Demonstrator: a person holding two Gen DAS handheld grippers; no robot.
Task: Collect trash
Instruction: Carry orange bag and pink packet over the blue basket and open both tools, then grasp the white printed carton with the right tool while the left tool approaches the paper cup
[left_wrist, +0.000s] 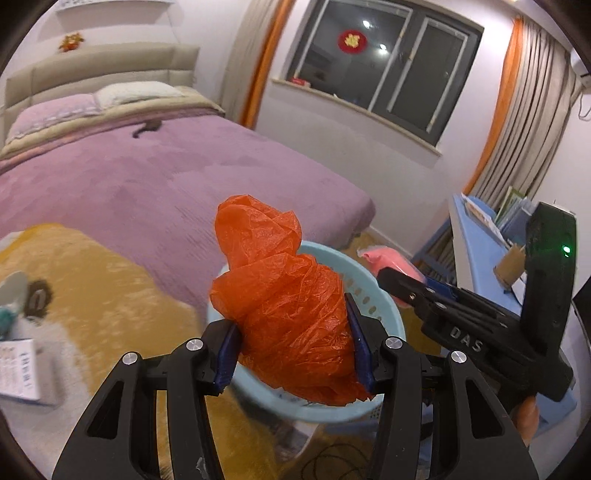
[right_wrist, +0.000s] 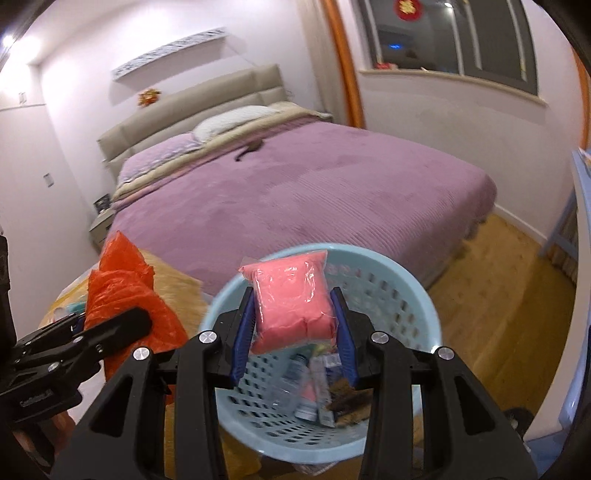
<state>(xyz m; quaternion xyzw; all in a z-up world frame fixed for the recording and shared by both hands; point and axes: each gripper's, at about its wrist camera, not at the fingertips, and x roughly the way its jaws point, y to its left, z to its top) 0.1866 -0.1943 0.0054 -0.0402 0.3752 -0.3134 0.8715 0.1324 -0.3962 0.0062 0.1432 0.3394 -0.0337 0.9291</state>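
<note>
My left gripper is shut on a crumpled orange plastic bag and holds it over the near rim of a light blue perforated basket. My right gripper is shut on a pink packet in clear wrap and holds it above the basket's opening. Inside the basket lie a plastic bottle and several wrappers. The orange bag and the left gripper also show at the left of the right wrist view. The pink packet and the right gripper show at the right of the left wrist view.
A bed with a purple cover fills the space behind the basket. A yellow and white mat with a paper box and small items lies at the left. A blue desk with books stands at the right. The floor is wood.
</note>
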